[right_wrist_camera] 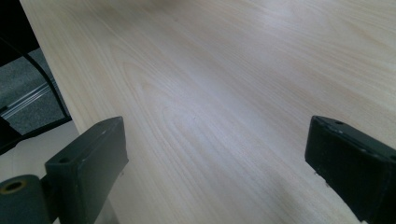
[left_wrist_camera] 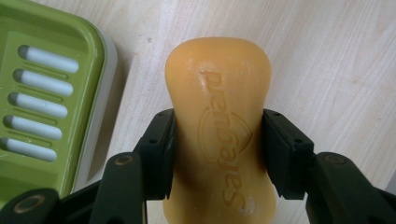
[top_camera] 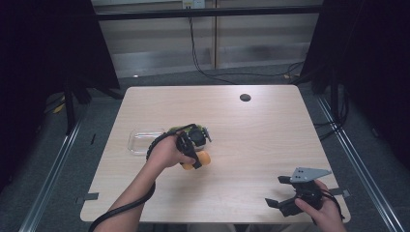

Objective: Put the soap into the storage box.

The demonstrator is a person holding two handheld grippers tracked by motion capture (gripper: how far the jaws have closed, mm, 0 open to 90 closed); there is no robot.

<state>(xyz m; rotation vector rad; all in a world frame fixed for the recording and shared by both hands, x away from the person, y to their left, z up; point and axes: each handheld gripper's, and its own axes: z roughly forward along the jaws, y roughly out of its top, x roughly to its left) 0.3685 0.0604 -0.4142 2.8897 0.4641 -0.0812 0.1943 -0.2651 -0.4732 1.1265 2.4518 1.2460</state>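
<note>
While the left gripper (left_wrist_camera: 217,154) clamps its jaws on the waist of the orange soap bar (left_wrist_camera: 218,116), the bar runs straight out ahead of them, long axis along the tool. It looks stiff but waxy and slick, so that narrowed middle seems the safest hold. Just left of the jaws sits the green slotted soap dish (left_wrist_camera: 46,93); the right gripper (top_camera: 285,193) rests open, well apart.

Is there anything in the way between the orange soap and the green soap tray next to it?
Nothing visible. The left gripper is shut on the orange soap, and only bare table lies between it and the green soap tray, which sits right beside it.
</note>
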